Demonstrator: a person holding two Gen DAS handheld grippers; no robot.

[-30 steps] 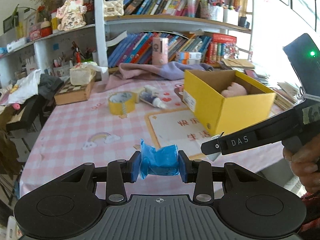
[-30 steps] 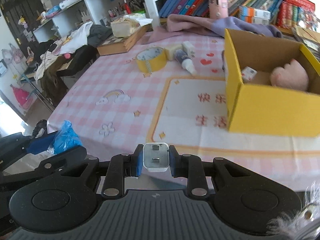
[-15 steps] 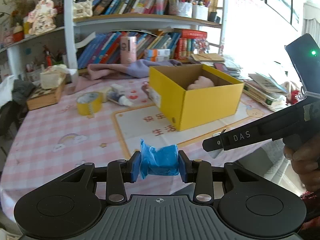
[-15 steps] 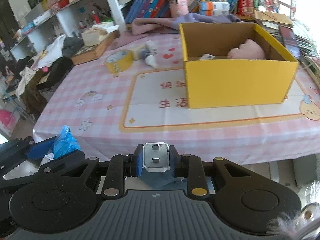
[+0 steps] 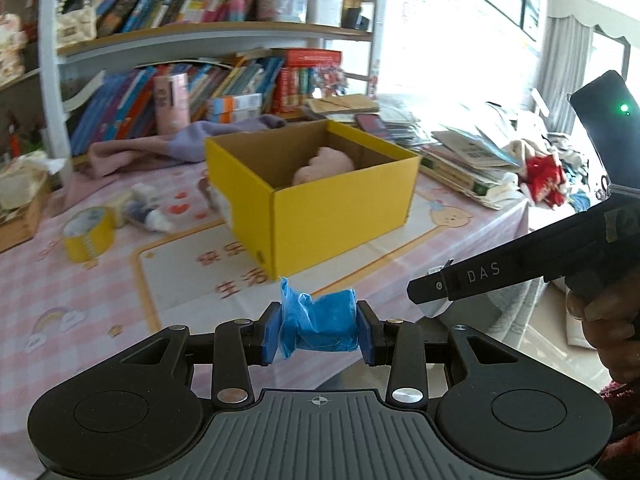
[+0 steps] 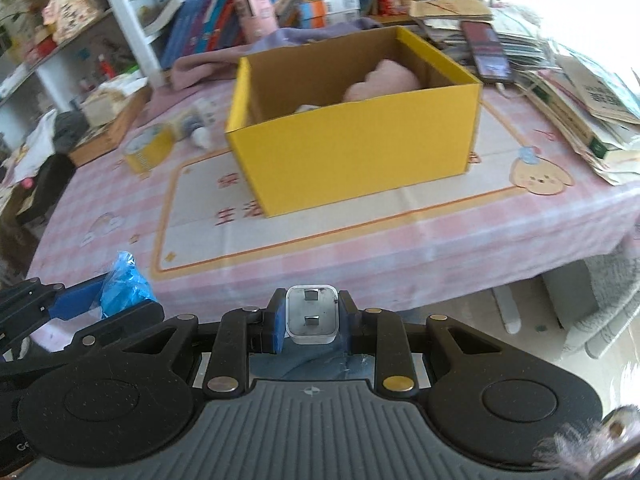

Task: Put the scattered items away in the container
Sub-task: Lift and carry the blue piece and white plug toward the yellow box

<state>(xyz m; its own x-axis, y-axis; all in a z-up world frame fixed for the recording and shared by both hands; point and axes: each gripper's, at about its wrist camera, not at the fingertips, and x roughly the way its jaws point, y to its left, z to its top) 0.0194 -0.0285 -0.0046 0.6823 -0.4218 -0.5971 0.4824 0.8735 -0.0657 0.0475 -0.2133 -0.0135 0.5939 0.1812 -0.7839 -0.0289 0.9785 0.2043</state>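
Observation:
My left gripper (image 5: 319, 330) is shut on a crumpled blue plastic packet (image 5: 318, 322), held in the air before the table's near edge. My right gripper (image 6: 312, 316) is shut on a white plug adapter (image 6: 312, 314), prongs facing forward. The open yellow cardboard box (image 5: 340, 224) stands on the pink checked tablecloth ahead, also in the right wrist view (image 6: 360, 148), with a pink soft item (image 5: 324, 166) inside. A yellow tape roll (image 5: 88, 234) and a small glue bottle (image 5: 150, 216) lie left of the box. The blue packet also shows in the right wrist view (image 6: 124, 284).
A purple cloth (image 5: 180, 148) lies behind the box before the bookshelf (image 5: 200, 40). Stacked books and papers (image 5: 468, 160) with a phone (image 6: 486, 54) sit right of the box. A wooden tray (image 6: 108, 120) is far left. The right gripper's body (image 5: 520, 268) is at my right.
Both grippers have swung rightward and nearer the yellow box, which now sits centred and larger in both views. Both grips are unchanged.

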